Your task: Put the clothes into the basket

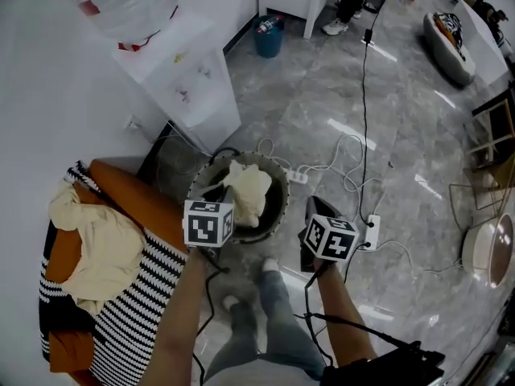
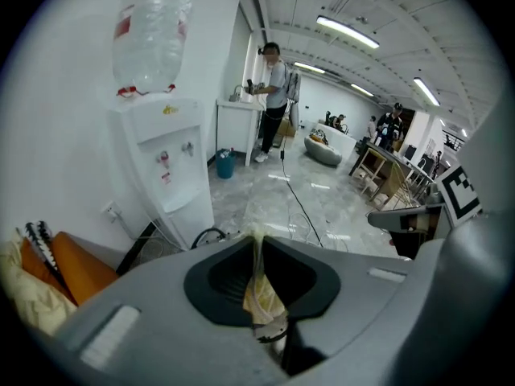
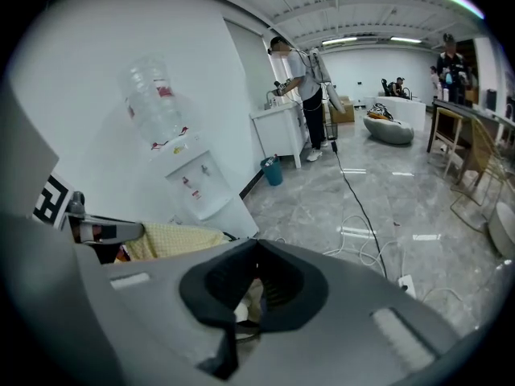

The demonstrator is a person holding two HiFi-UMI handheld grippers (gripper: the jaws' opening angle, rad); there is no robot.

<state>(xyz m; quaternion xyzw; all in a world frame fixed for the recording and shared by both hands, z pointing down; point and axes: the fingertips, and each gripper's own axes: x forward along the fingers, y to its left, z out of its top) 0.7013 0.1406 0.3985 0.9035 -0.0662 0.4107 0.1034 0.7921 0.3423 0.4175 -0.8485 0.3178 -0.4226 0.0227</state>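
Cloth (image 1: 248, 193) hides most of the basket (image 1: 283, 190). Left gripper (image 2: 257, 238) fingers clamp the cloth above it; right gripper (image 3: 256, 243) fingers sit together, alongside.

Just ahead of the left gripper (image 1: 223, 187), off to its left, we see a white water dispenser (image 1: 183, 75) with an upturned clear bottle (image 1: 127, 2) on top. Farther ahead, a blue bin (image 1: 269, 37) stands by the wall. Just to the right of the right gripper (image 1: 315, 203), a white power strip (image 1: 372, 230) lies on the grey marble floor (image 1: 322, 95). A black cable (image 1: 364, 95) runs far ahead of that gripper. Well beyond both, a person (image 2: 274, 95) stands at a white counter (image 2: 237, 123).
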